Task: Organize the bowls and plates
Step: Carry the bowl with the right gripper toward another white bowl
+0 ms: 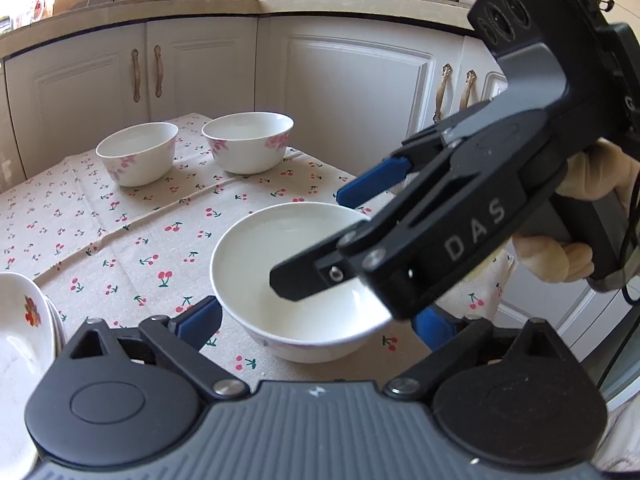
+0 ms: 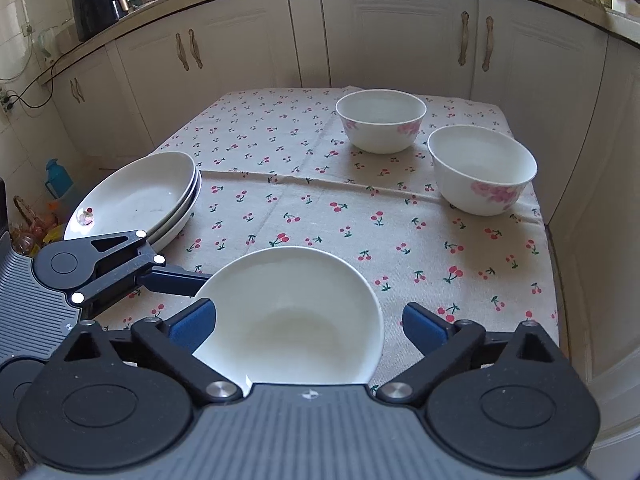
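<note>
White near bowl (image 2: 288, 316) sits loose between both wide-open grippers, left gripper (image 1: 320, 320) and right gripper (image 2: 308, 320), so any nudge could skid it off the tablecloth (image 2: 320, 208).

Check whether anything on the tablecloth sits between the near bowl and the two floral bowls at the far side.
Nothing visible does. Between the near bowl and the two floral bowls lies only bare cherry-print tablecloth. The stack of plates sits off to the left, clear of that path.

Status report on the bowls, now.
Left gripper and right gripper open, both around near bowl, not gripping. Two bowls far side. Plate stack left. Nothing in the way.
</note>
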Available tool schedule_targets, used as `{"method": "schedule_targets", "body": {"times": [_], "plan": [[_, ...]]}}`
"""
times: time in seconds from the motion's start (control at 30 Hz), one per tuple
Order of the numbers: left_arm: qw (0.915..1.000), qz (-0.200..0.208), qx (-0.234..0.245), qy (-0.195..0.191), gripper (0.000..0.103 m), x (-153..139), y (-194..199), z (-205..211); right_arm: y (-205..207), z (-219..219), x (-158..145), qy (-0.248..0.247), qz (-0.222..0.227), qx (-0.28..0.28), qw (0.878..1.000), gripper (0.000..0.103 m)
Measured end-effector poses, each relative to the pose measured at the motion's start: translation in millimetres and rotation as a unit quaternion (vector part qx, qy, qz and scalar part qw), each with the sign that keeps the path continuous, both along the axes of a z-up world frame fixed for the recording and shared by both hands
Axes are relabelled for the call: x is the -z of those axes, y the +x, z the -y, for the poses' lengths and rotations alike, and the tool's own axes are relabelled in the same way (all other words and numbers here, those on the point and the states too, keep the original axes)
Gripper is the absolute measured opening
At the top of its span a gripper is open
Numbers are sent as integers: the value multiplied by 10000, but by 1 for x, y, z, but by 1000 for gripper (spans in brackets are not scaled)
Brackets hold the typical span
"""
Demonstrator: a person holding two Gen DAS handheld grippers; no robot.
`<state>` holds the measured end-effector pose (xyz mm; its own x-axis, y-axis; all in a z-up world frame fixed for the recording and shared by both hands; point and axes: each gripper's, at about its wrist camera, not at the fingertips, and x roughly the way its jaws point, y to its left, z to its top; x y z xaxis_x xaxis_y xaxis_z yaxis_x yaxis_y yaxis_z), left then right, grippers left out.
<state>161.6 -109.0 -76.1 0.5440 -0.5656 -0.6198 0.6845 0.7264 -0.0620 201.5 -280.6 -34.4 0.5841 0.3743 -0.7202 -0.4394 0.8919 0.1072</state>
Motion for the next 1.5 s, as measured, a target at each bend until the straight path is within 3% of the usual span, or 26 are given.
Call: {"method": "schedule_targets", "body": {"times": [0.3, 0.53, 0.93, 1.2, 1.5], "plan": [[9998, -34, 205, 50, 100, -17, -13, -14, -6, 8, -19, 37, 353, -28, 9994, 103], [9996, 221, 147, 95, 101, -40, -7, -16, -2, 20, -27, 19, 568, 106, 9983, 103], [9985, 533, 7, 122, 101, -67, 59, 5, 35, 46, -49, -248, 916, 219, 9952, 103], [9990, 400, -84, 192, 101, -50, 119, 40, 92, 74, -53, -329, 822, 309, 9956, 103], [9991, 185, -201, 321, 101, -18, 165, 67, 153, 95, -23, -367, 470, 227, 9980, 101]]}}
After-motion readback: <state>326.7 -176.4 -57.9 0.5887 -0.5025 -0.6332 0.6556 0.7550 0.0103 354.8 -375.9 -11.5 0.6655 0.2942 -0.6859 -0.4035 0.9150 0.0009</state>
